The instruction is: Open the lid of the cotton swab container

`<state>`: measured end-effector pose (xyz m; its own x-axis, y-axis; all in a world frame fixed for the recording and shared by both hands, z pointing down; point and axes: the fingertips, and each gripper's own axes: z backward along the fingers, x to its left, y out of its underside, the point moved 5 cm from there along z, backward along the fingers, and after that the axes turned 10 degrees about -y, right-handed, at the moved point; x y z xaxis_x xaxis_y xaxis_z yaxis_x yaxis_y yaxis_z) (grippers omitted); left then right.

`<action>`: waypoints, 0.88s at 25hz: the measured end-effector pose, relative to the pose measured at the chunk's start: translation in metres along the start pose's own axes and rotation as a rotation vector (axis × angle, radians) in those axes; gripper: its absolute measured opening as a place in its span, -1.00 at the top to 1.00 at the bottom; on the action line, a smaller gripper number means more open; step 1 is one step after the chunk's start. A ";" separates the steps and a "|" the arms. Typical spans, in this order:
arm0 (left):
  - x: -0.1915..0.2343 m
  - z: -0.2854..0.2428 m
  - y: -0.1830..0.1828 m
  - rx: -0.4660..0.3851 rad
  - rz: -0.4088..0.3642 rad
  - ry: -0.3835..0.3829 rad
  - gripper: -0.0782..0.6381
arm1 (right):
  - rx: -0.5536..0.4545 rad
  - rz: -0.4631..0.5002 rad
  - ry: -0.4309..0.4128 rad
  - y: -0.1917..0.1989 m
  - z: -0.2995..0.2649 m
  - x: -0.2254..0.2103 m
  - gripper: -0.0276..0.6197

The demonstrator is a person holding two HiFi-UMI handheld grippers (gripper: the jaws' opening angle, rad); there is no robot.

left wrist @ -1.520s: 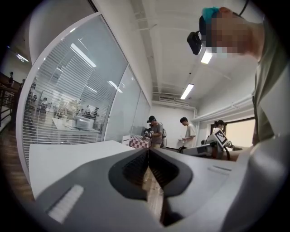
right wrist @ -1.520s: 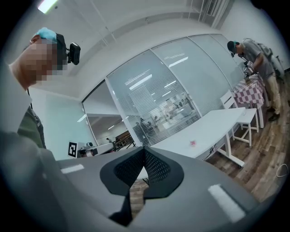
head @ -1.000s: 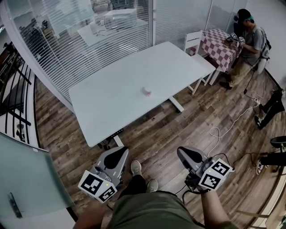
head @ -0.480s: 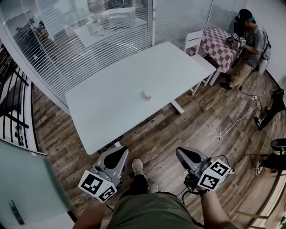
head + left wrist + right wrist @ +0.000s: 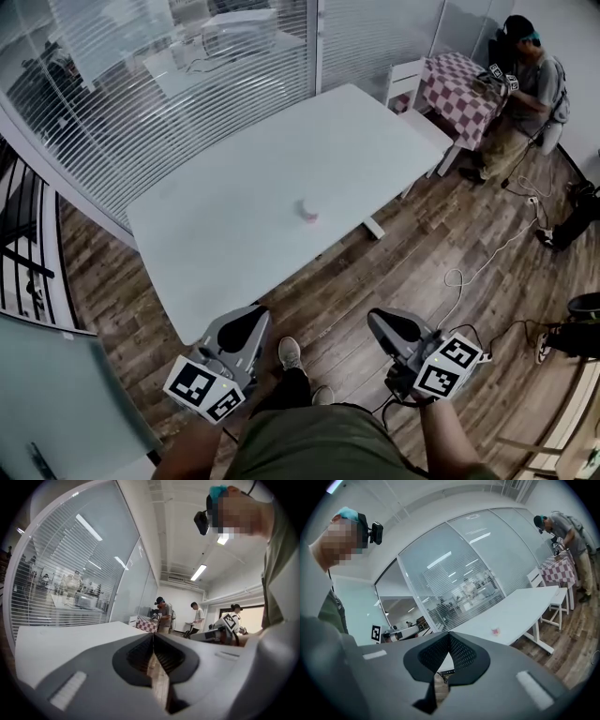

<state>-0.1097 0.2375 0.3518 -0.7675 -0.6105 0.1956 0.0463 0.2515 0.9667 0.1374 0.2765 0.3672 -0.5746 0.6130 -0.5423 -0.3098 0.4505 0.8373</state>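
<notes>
1. At centre of the head view: cotton swab container [image 5: 307, 210], small, pinkish, upright, lid apparently on, alone on a bare white table [image 5: 234, 178].
2. Low in the same frame, well apart from it: left gripper [image 5: 247, 323] at lower left, right gripper [image 5: 384, 323] at lower right, both over wood floor [image 5: 375, 262], short of the table's near edge.
3. Both sets of jaws pressed together, nothing between them.
4. From the grippers: container straight ahead, up-frame, roughly between the two, neither clearly nearer.
5. In the right gripper view: same container as a tiny speck at middle right, on the tabletop.
6. Around: glass wall with blinds [image 5: 187, 75] across the upper left; person [image 5: 530, 84] at a checked table [image 5: 459, 89] in the upper right; cable [image 5: 469, 272] on the floor.
7. Likely needed first: a step forward to the table.
</notes>
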 end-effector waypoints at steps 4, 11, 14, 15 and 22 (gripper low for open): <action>0.020 -0.017 -0.003 0.009 0.005 0.010 0.76 | 0.004 0.003 0.010 -0.008 -0.020 -0.011 0.89; 0.057 -0.041 -0.012 0.015 -0.002 0.029 0.76 | 0.012 0.000 0.030 -0.018 -0.058 -0.028 0.89; 0.073 -0.052 -0.019 0.021 0.000 0.036 0.76 | 0.014 0.000 0.040 -0.027 -0.074 -0.034 0.89; 0.079 -0.054 -0.020 0.023 0.001 0.038 0.76 | 0.015 0.001 0.043 -0.030 -0.079 -0.035 0.89; 0.114 -0.075 -0.032 0.026 0.002 0.060 0.76 | 0.010 0.013 0.065 -0.049 -0.114 -0.045 0.89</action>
<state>-0.1508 0.1032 0.3559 -0.7273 -0.6539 0.2082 0.0309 0.2719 0.9618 0.0925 0.1530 0.3589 -0.6268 0.5756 -0.5252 -0.2942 0.4493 0.8436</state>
